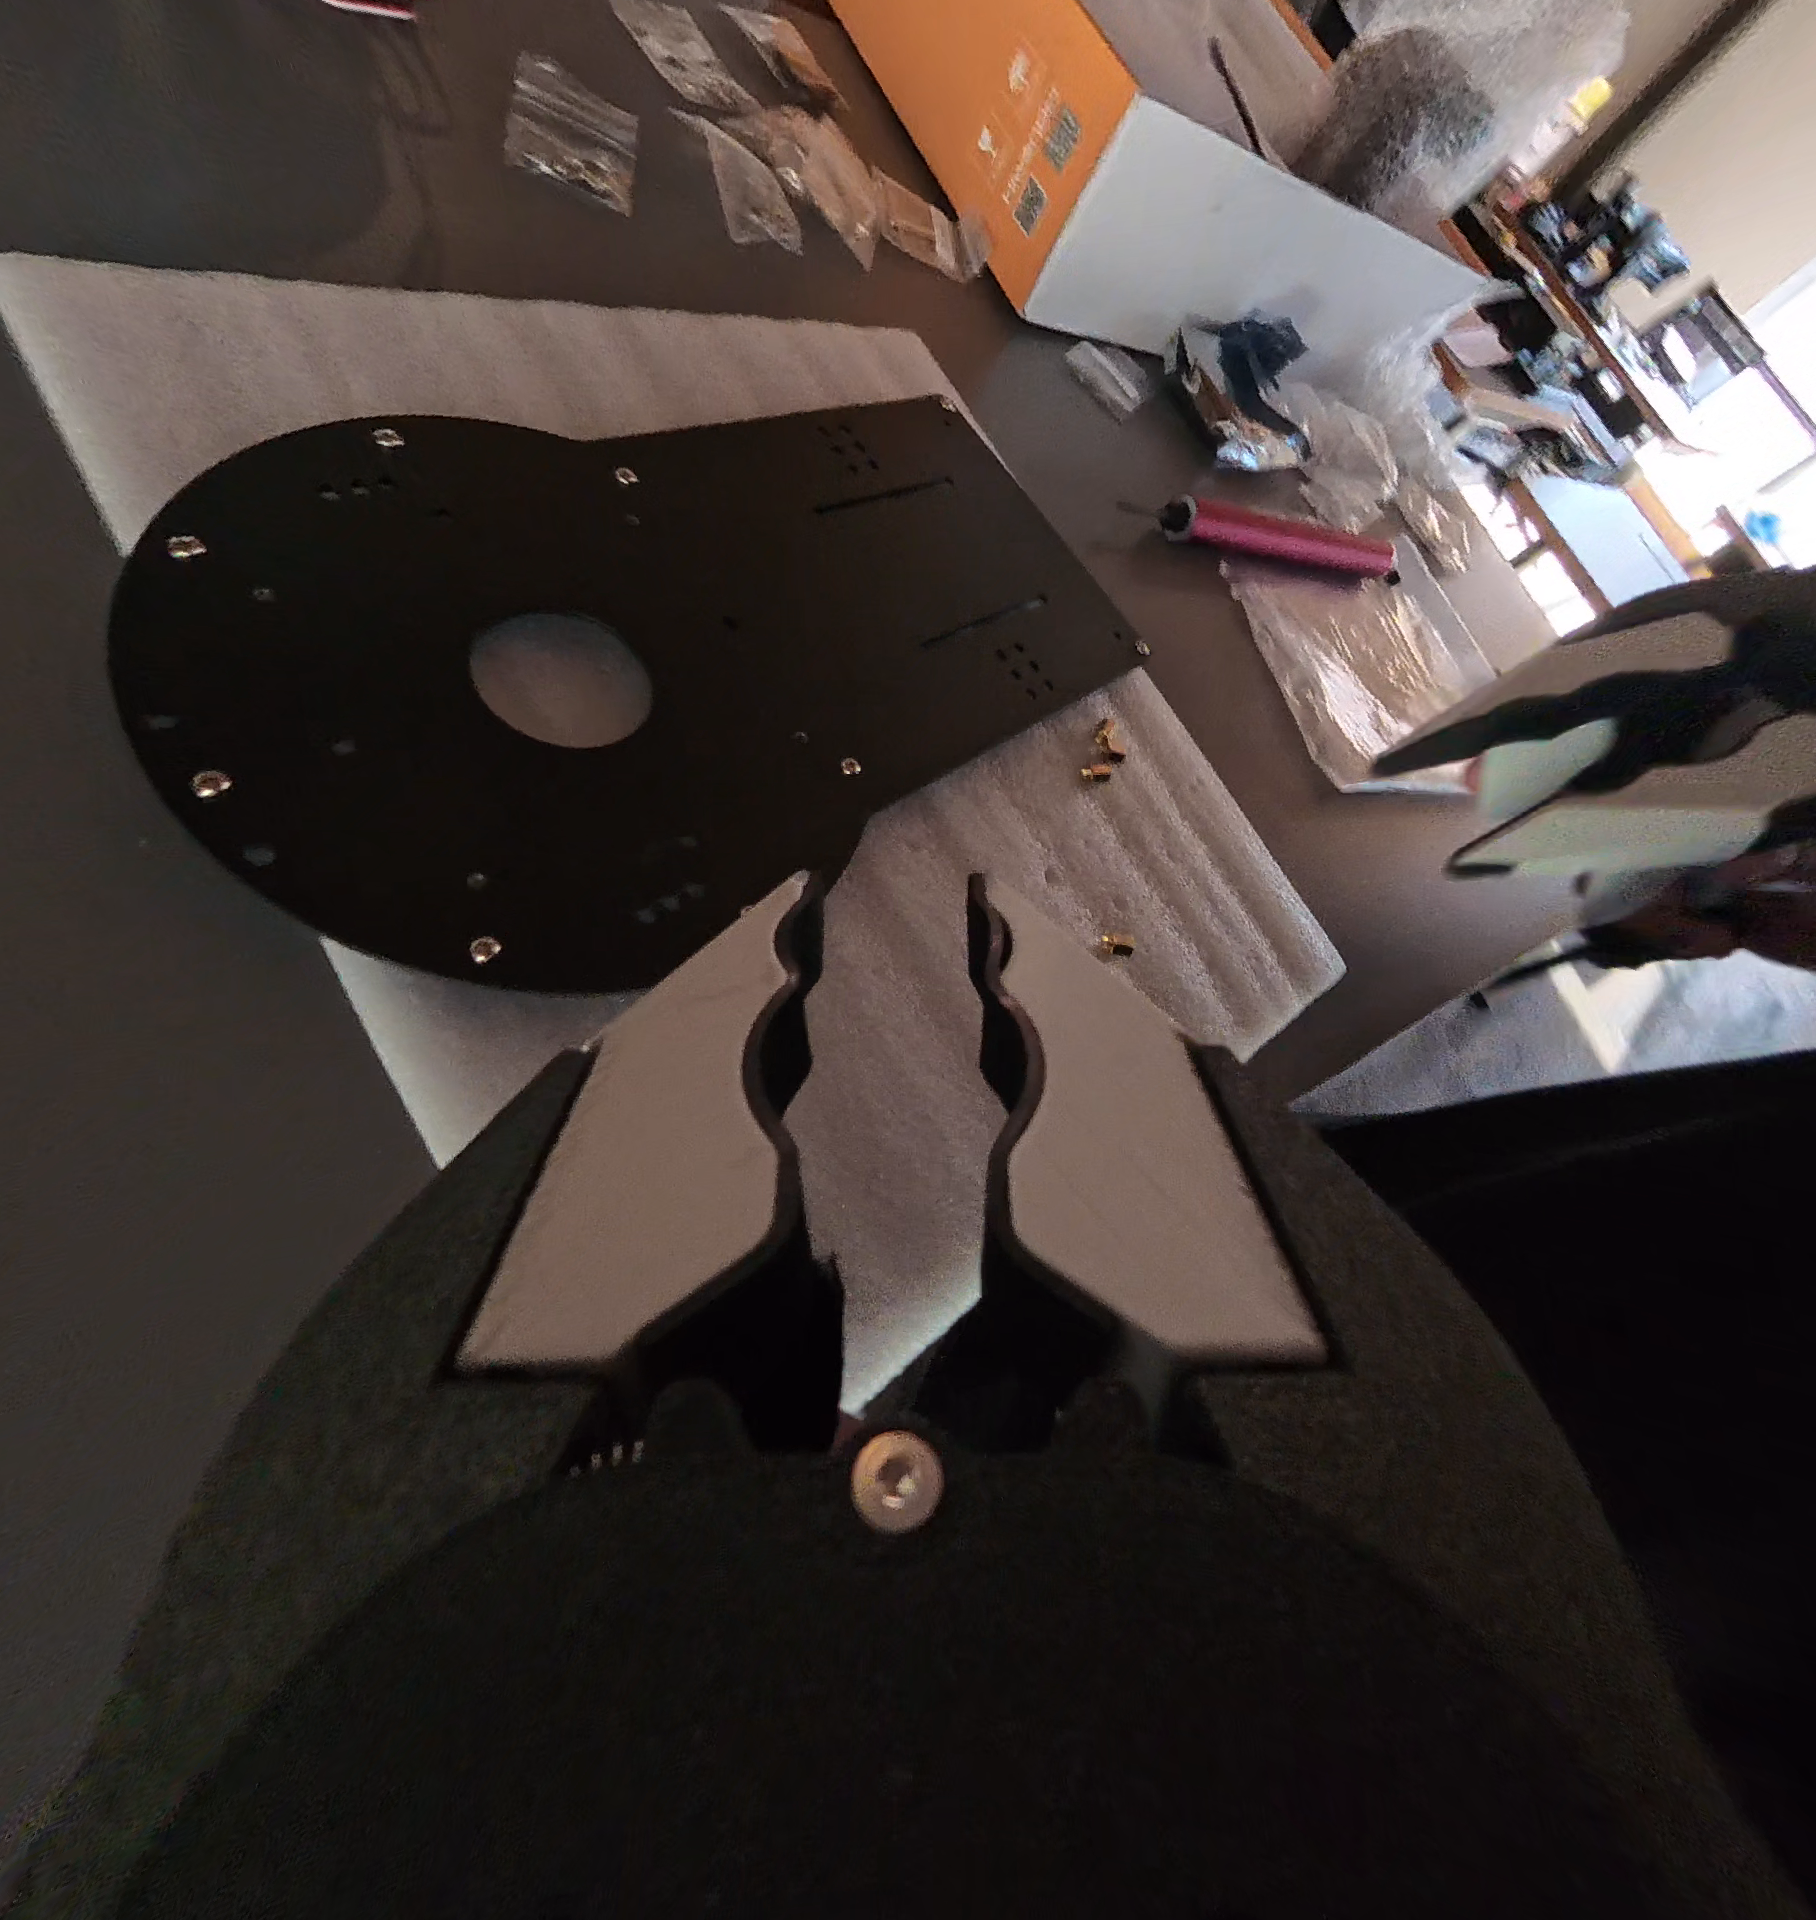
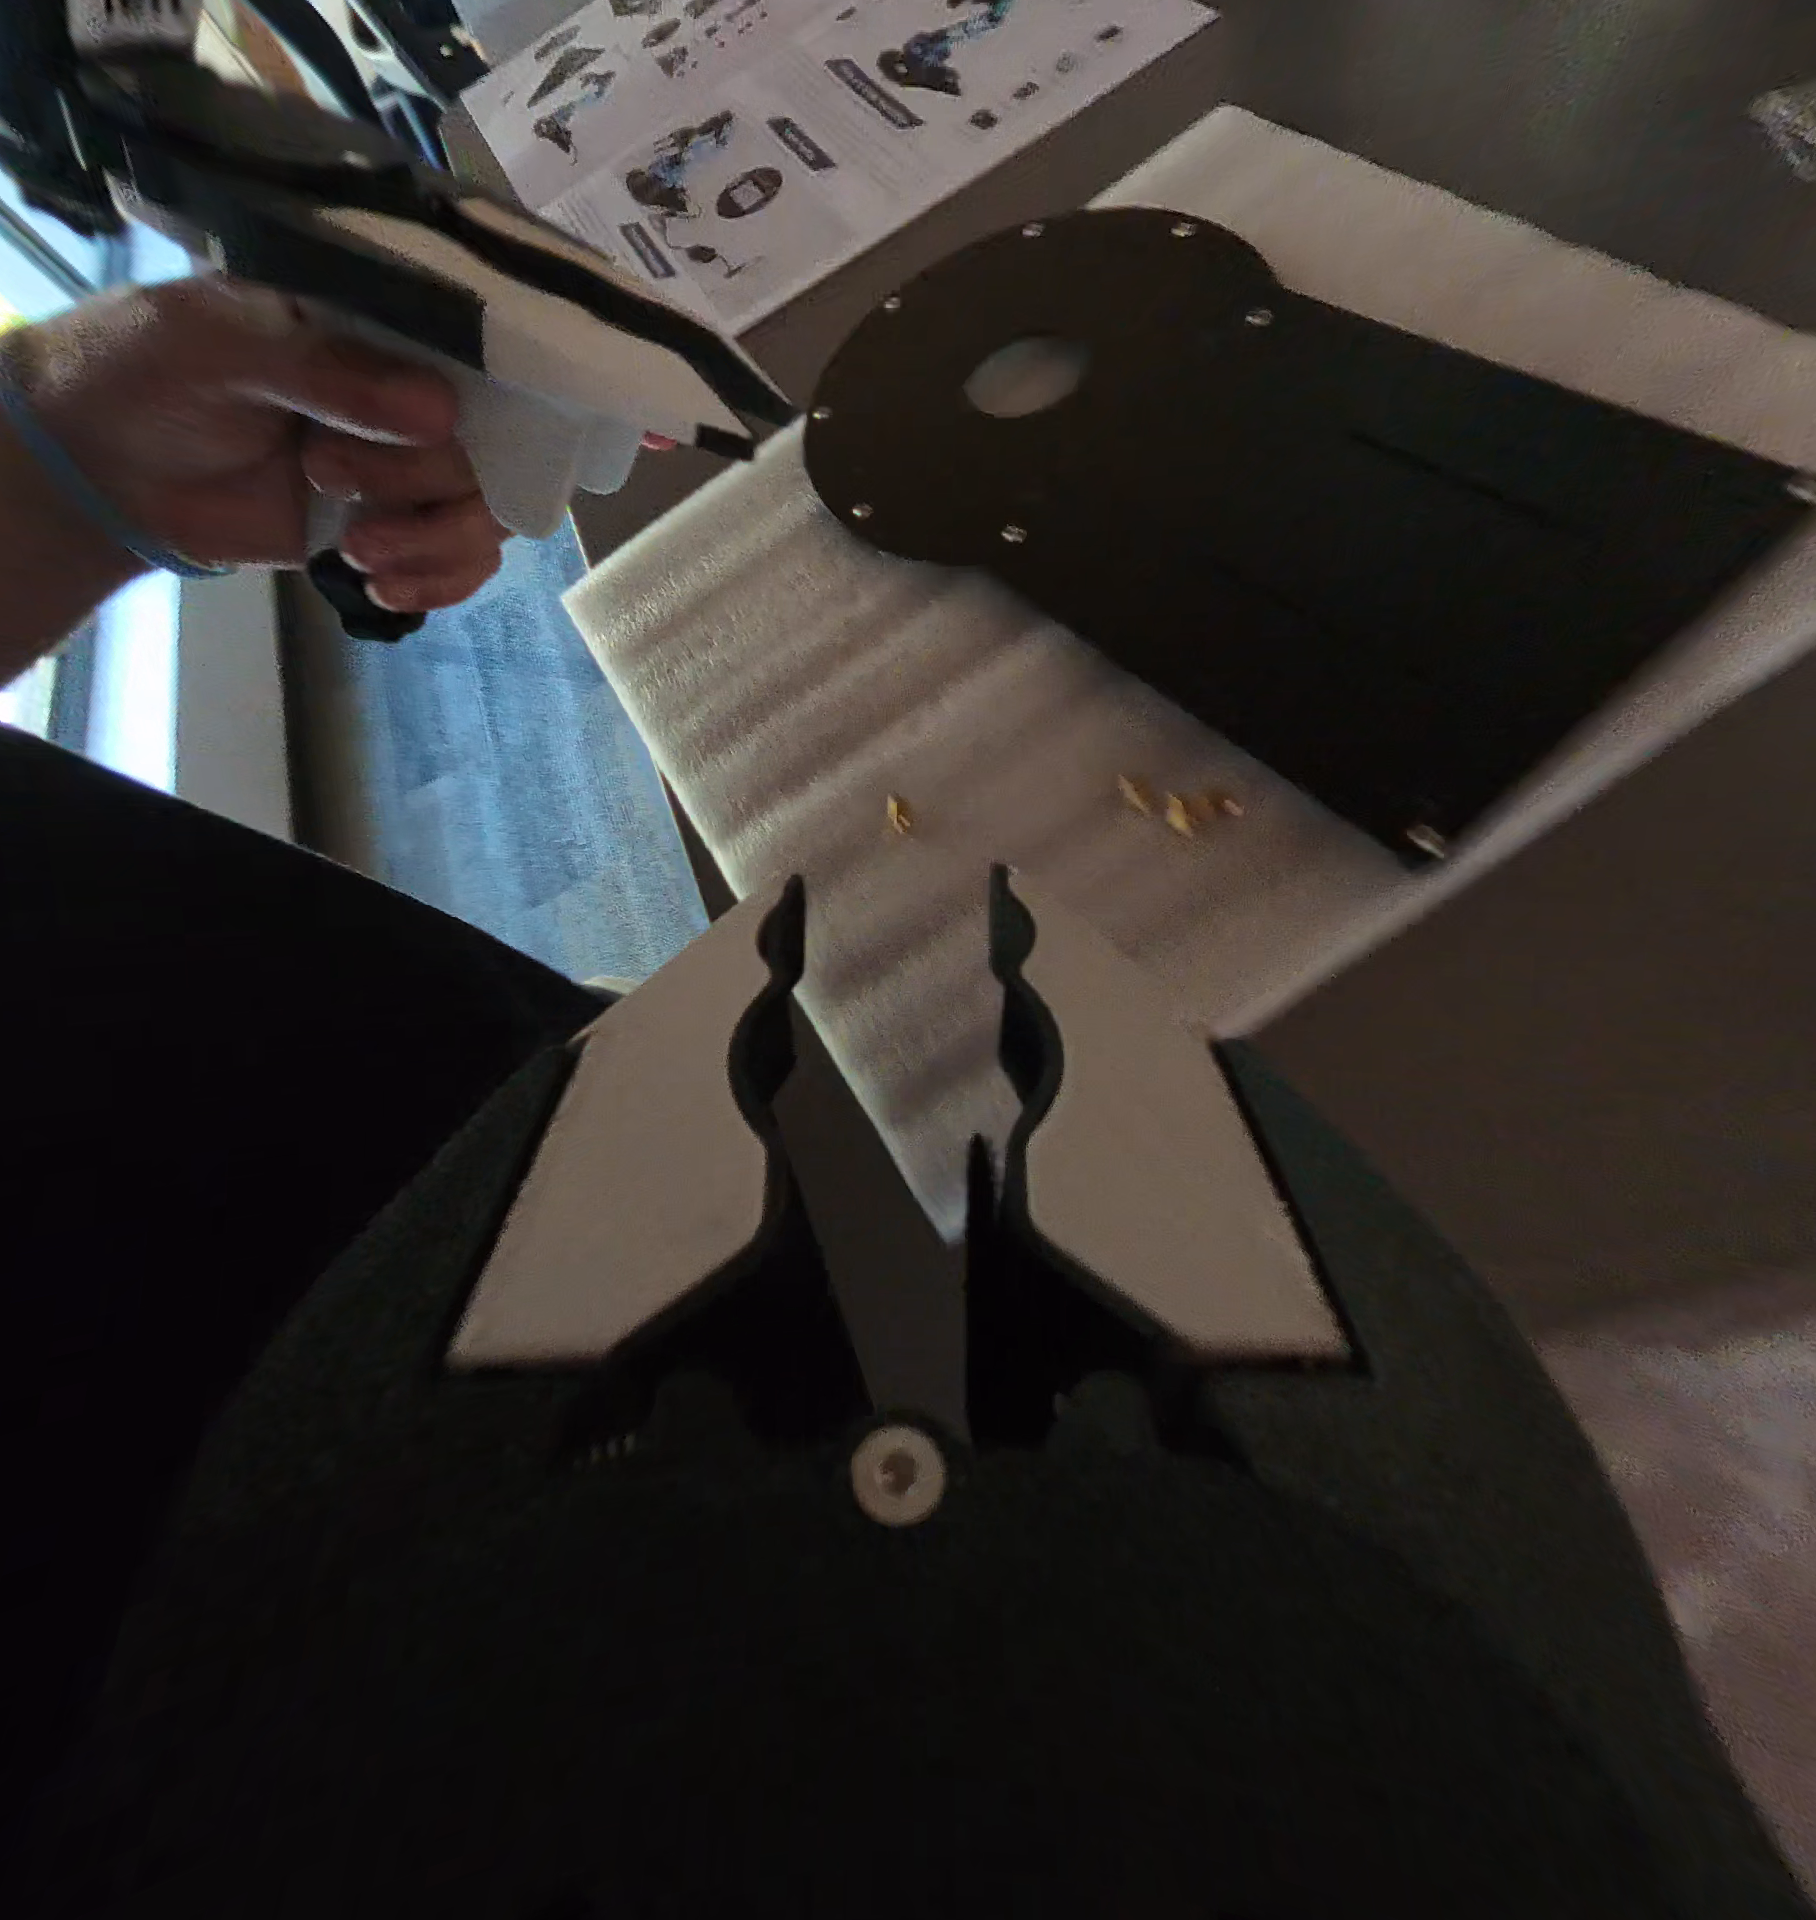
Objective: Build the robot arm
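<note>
A black metal plate (image 1: pixel 530 665) with a round hole and several screw holes lies on a white foam sheet (image 1: pixel 987 987). It also shows in the right wrist view (image 2: pixel 1299 540). Small brass standoffs (image 1: pixel 1415 750) lie loose on the foam beside the plate, one apart (image 1: pixel 1114 945); they show in the right wrist view too (image 2: pixel 1179 805). My left gripper (image 1: pixel 891 883) is open and empty above the foam's near part, just off the plate's edge. My right gripper (image 2: pixel 896 883) is open and empty above the foam's near edge, short of the standoffs. It shows at the right of the left wrist view (image 1: pixel 1423 810).
A pink cylinder (image 1: pixel 1288 542) lies behind the foam. Clear bags of small parts (image 1: pixel 571 135) and an orange and white box (image 1: pixel 1070 156) stand at the back. A printed sheet (image 2: pixel 779 125) lies beyond the plate. The left gripper in a person's hand (image 2: pixel 364 457) shows at the left. The table's near edge drops to a floor (image 2: pixel 509 748). One gripper's finger ends stand about 15 cm off the other's.
</note>
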A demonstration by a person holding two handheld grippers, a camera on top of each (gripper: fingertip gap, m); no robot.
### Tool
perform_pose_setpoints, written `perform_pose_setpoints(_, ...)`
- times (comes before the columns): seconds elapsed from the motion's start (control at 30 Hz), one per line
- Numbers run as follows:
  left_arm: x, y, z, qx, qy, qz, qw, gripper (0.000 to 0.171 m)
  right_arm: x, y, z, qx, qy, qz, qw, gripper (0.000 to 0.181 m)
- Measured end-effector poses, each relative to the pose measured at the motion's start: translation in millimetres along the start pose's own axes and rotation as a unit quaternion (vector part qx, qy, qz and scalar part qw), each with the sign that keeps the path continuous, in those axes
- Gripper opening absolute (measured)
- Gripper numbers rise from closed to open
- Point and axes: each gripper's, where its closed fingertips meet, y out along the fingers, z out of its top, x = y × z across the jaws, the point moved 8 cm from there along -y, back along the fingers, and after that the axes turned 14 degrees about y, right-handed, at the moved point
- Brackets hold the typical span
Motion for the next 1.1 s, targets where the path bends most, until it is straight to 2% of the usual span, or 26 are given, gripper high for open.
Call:
perform_pose_setpoints(0.1, -1, 0, 0, -0.013, 0.028, -0.041, 0.999, 0.026, -16, 44, -5, -0.012, -0.030, -0.051, 0.998, 0.031)
perform_pose_setpoints(0.2, 0, -3, -5, -0.023, 0.057, -0.084, 0.995, 0.026, -15, 71, -11, -0.044, -0.046, -0.095, 0.993, 0.024)
perform_pose_setpoints(0.33, -4, -9, -16, -0.039, 0.088, -0.134, 0.986, 0.026, -14, 80, -14, -0.042, -0.042, -0.129, 0.990, 0.018)
perform_pose_setpoints(0.4, -7, -10, -18, -0.042, 0.097, -0.153, 0.983, 0.026, -14, 78, -14, -0.041, -0.033, -0.139, 0.989, 0.006)
perform_pose_setpoints(0.43, -9, -11, -18, -0.043, 0.097, -0.160, 0.981, 0.026, -15, 76, -13, -0.036, -0.032, -0.142, 0.989, 0.006)
perform_pose_setpoints(0.57, -12, -9, -14, -0.041, 0.099, -0.183, 0.977, 0.026, -4, 44, -4, 0.029, 0.016, -0.179, 0.983, 0.006)
perform_pose_setpoints(0.7, -10, 3, -8, -0.045, 0.100, -0.192, 0.975, 0.026, 65, -36, -20, 0.068, 0.084, -0.341, 0.934, 0.006)
perform_pose_setpoints(0.77, -5, 13, -5, -0.058, 0.103, -0.200, 0.973, 0.025, 93, -66, -33, 0.054, 0.105, -0.386, 0.915, 0.006)
perform_pose_setpoints(0.83, 2, 25, 2, -0.062, 0.118, -0.189, 0.973, 0.025, 110, -78, -43, 0.027, 0.111, -0.402, 0.909, 0.006)
perform_pose_setpoints(0.9, 10, 39, 7, -0.071, 0.140, -0.173, 0.972, 0.025, 121, -79, -52, 0.002, 0.126, -0.387, 0.913, 0.007)
perform_pose_setpoints(1.0, 23, 62, 12, -0.085, 0.179, -0.144, 0.970, 0.025, 124, -83, -51, 0.023, 0.142, -0.369, 0.918, 0.010)
perform_pose_setpoints(1.1, 36, 85, 15, -0.091, 0.204, -0.110, 0.969, 0.023, 110, -84, -38, 0.044, 0.117, -0.362, 0.924, 0.012)
